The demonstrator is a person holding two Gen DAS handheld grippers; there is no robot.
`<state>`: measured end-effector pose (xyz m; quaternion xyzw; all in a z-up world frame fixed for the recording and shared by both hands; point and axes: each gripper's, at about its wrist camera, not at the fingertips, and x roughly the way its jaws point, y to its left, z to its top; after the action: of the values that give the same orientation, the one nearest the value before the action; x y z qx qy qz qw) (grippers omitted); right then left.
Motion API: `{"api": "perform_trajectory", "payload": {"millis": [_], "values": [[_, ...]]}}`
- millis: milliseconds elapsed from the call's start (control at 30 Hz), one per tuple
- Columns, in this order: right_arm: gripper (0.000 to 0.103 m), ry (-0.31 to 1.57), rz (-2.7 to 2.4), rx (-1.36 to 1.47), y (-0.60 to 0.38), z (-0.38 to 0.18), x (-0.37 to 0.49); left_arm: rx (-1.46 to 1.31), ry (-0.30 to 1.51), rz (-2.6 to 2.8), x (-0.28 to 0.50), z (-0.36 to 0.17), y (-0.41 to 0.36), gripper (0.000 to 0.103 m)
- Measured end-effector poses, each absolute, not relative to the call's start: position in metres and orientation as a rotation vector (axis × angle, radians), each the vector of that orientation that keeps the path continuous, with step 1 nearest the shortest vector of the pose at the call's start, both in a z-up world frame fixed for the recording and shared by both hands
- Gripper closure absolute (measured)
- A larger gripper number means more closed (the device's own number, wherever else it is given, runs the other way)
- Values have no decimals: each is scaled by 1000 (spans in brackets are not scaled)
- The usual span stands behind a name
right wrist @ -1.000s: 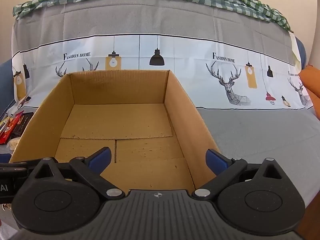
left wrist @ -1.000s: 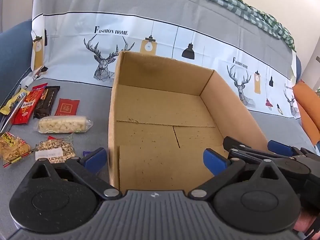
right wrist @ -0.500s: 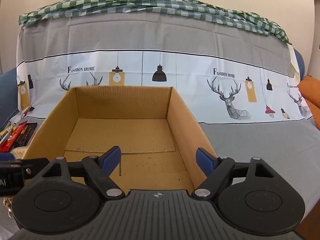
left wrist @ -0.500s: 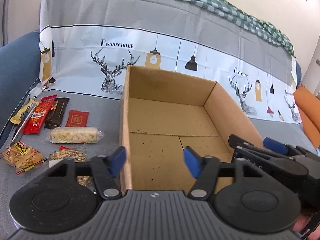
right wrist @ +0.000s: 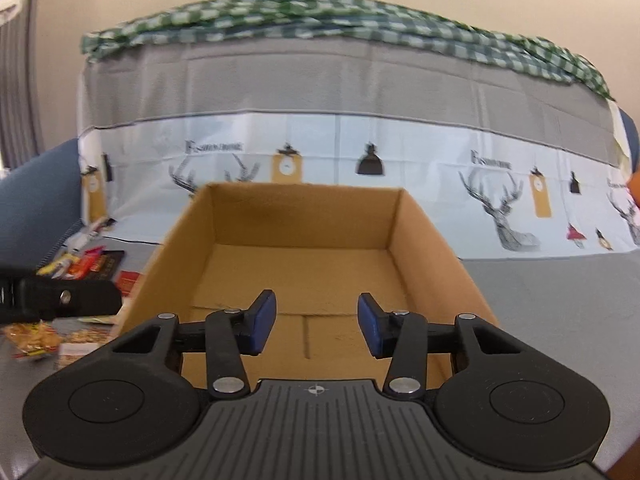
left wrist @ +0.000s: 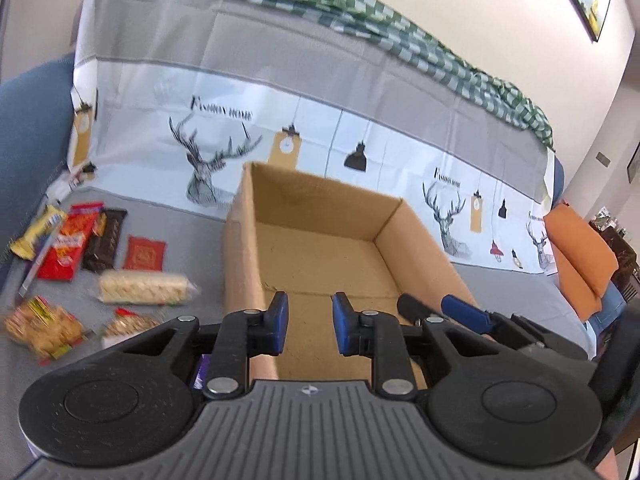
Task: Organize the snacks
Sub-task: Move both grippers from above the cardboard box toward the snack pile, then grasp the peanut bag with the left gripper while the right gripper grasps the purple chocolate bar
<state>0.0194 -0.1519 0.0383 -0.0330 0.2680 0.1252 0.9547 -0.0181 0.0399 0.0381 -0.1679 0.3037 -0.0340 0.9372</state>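
An open, empty cardboard box (left wrist: pixel 320 256) stands on the grey cloth; it also shows in the right wrist view (right wrist: pixel 304 264). Snack packets lie to its left: a yellow bar (left wrist: pixel 38 232), a red packet (left wrist: pixel 66 246), a dark bar (left wrist: pixel 105 240), a small red sachet (left wrist: pixel 145 254), a pale rice bar (left wrist: pixel 144 288) and two nut bags (left wrist: pixel 42 326). My left gripper (left wrist: pixel 307 326) hovers over the box's near left wall, jaws partly closed and empty. My right gripper (right wrist: pixel 316 326) hovers over the box's near edge, jaws half open and empty; it also shows in the left wrist view (left wrist: pixel 440 312).
A printed deer cloth (right wrist: pixel 360 152) covers the sofa back, with a green checked blanket (right wrist: pixel 320 16) on top. An orange cushion (left wrist: pixel 580 252) lies at the right. A blue sofa arm (left wrist: pixel 32 128) is at the left.
Both grippers have risen and pulled back from the box. Both pairs of jaws have narrowed from wide open, the left more than the right.
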Motion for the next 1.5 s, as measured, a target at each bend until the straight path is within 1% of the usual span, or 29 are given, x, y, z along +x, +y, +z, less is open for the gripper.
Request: {"api": "perform_trajectory", "payload": {"millis": [67,167,267,333,367,400,500,567,667,833,900,967,1033,1067,1133,1200,1267,1333,1433,1500], "values": [[56,527,277,-60,-144,42,12,-353,612,-60,-17,45,52,77],[52,529,300,-72,-129,45,5,-386,631,-16,-2,53,81,77],[52,525,333,-106,-104,46,-5,-373,652,21,16,56,115,77],[56,503,371,-108,-85,49,-15,-379,652,61,19,52,141,77],[59,500,393,-107,-75,50,-20,-399,646,71,16,47,154,77],[65,494,415,-110,-65,49,-25,-425,644,79,10,40,168,77],[74,445,435,-144,-35,37,-44,-464,702,114,5,20,196,77],[78,424,449,-169,-18,24,-58,-474,712,118,3,15,207,77],[78,445,462,-256,11,0,-73,-450,756,78,4,6,210,77],[78,496,433,-380,46,-33,-74,-445,891,19,18,-26,199,76],[78,554,397,-392,51,-43,-67,-442,937,-6,23,-37,194,74],[78,553,343,-447,55,-55,-65,-425,968,-23,27,-46,189,61],[79,586,330,-468,58,-64,-61,-407,990,-6,31,-55,187,57],[79,582,323,-476,59,-66,-62,-406,996,-4,33,-60,187,53],[79,565,308,-506,63,-74,-65,-419,1015,-3,35,-69,189,50],[78,626,305,-503,66,-86,-58,-414,1030,-1,39,-75,189,47],[75,658,300,-487,65,-92,-55,-409,1037,7,41,-81,189,39],[74,706,298,-446,62,-95,-50,-422,1049,5,46,-83,188,39],[74,725,287,-400,61,-95,-47,-421,1059,-6,48,-89,182,39],[77,738,286,-364,57,-95,-42,-390,1062,-5,50,-90,176,39]]}}
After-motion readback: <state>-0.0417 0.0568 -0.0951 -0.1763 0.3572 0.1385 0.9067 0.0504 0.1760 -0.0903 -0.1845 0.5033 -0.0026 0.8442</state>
